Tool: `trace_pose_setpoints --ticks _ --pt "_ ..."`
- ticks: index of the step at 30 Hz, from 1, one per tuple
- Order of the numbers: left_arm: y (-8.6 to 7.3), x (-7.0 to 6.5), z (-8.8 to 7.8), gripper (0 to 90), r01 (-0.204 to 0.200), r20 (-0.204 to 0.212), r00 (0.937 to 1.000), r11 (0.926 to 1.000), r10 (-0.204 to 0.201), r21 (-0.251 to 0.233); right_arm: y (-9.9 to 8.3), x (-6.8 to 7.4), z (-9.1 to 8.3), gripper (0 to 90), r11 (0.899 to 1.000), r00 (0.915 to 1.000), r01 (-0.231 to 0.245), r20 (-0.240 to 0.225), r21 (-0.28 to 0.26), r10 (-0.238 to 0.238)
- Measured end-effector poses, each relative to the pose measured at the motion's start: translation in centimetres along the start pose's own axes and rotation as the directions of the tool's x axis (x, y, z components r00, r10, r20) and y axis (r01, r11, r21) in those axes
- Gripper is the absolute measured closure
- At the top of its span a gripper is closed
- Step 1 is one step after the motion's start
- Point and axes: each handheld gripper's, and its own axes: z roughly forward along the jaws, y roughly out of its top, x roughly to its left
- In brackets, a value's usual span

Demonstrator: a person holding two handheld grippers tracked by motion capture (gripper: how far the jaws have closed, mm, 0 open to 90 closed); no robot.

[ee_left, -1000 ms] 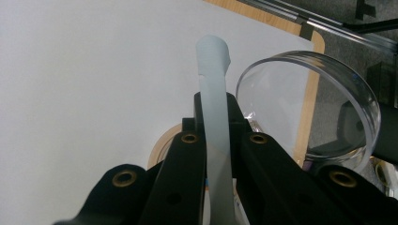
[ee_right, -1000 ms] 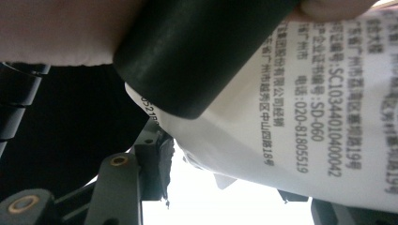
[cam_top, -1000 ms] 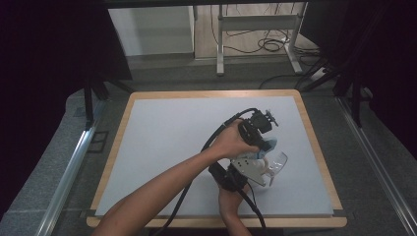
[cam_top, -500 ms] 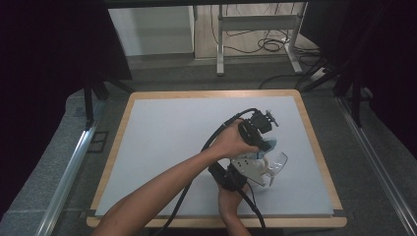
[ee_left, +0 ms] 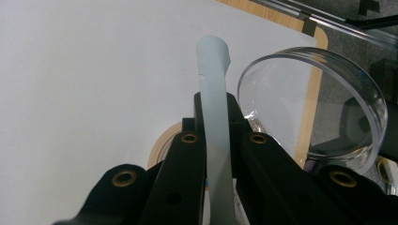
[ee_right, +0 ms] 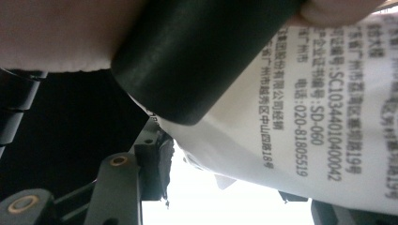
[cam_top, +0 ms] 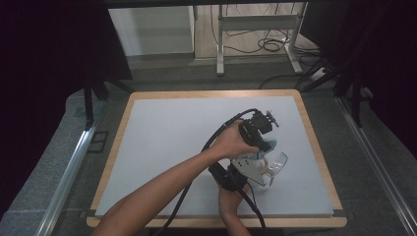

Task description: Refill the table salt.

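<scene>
A thin, pale blue-grey flat strip of plastic or film [ee_left: 213, 101] sits clenched between the black jaws of the left gripper [ee_left: 213, 110], low centre in the left gripper view. Its rounded free end stands clear beyond the jaw tips and its long axis runs straight up the frame, along the jaws. It looks light and pliant; it would likely bend or slide if pulled hard, so a pinch across its flat faces close to the jaws seems safest. Just to its right, at right centre of that view, is a clear round shallow plastic dish [ee_left: 314, 105], tilted on edge, rigid but smooth and probably slippery; a rim grip would suit it. A ring of beige tape [ee_left: 162, 147] lies on the white table sheet [ee_left: 70, 70], lower centre. In the high view both hands work right of centre, the left gripper [cam_top: 265, 125] just above the right gripper [cam_top: 263, 169], the dish at [cam_top: 275, 164]. The right gripper's jaws stand part open around a white printed packet [ee_right: 300, 117]; I cannot tell whether the pads press on it.
</scene>
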Motion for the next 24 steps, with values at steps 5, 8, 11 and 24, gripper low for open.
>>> trace_pose_setpoints --ticks 5,8,11,24 --pt "0.01 0.01 -0.01 90.0 0.001 -0.002 1.0 1.0 -0.001 0.0 0.03 0.01 0.02 47.0 1.0 1.0 -0.003 0.0 0.0 0.003" --pt "0.02 0.01 -0.06 90.0 0.002 -0.004 1.0 1.0 -0.002 -0.002 0.05 0.01 0.02 47.0 1.0 1.0 -0.003 0.0 -0.003 0.003" --pt "0.01 0.0 -0.02 90.0 0.003 -0.003 1.0 1.0 -0.003 -0.002 0.06 0.01 0.01 46.9 1.0 1.0 -0.002 0.0 -0.003 0.002" --pt "-0.04 0.05 0.34 90.0 -0.002 -0.001 1.0 0.9999 0.002 0.012 -0.17 -0.06 -0.01 46.9 1.0 1.0 -0.007 0.003 0.0 0.007"
